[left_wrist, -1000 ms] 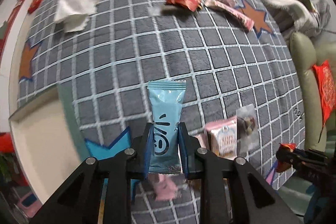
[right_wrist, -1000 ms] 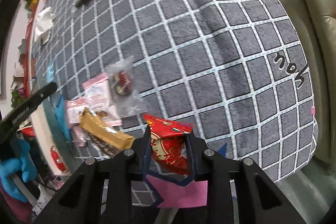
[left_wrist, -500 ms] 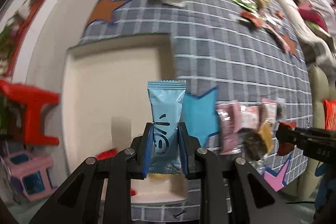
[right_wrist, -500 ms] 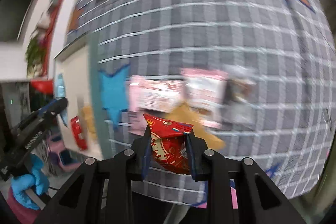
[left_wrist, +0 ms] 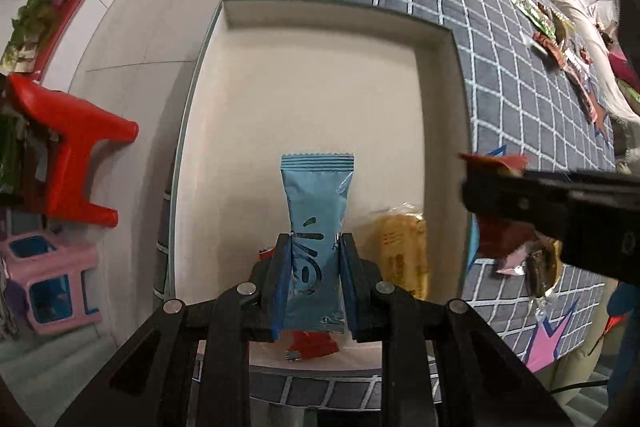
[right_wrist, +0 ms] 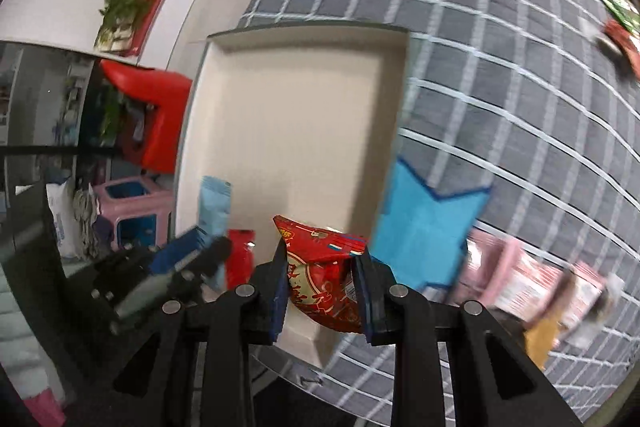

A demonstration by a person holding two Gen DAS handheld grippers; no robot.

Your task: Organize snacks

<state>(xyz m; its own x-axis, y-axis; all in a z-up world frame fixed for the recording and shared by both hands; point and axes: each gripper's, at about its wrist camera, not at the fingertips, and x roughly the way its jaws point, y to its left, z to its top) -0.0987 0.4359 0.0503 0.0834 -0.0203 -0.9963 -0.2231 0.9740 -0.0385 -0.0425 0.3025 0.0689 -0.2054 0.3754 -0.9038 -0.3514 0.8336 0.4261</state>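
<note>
1. The left gripper (left_wrist: pixel 314 273) has its jaws clamped on a blue snack packet (left_wrist: pixel 316 227) above the cream tray (left_wrist: pixel 320 23).
2. The right gripper (right_wrist: pixel 322 291) has its jaws clamped on a red snack bag (right_wrist: pixel 324 267) over the tray's near corner.

Little is reading clearly here. The blue packet (left_wrist: pixel 316 227) is showing large dark strokes, partly hidden by the pads, that are not resolving into a word. The red packet (right_wrist: pixel 328 279) is carrying yellow-outlined characters too blurred to read. The yellow packet (left_wrist: pixel 400 247) is bearing small red print, also illegible.
</note>
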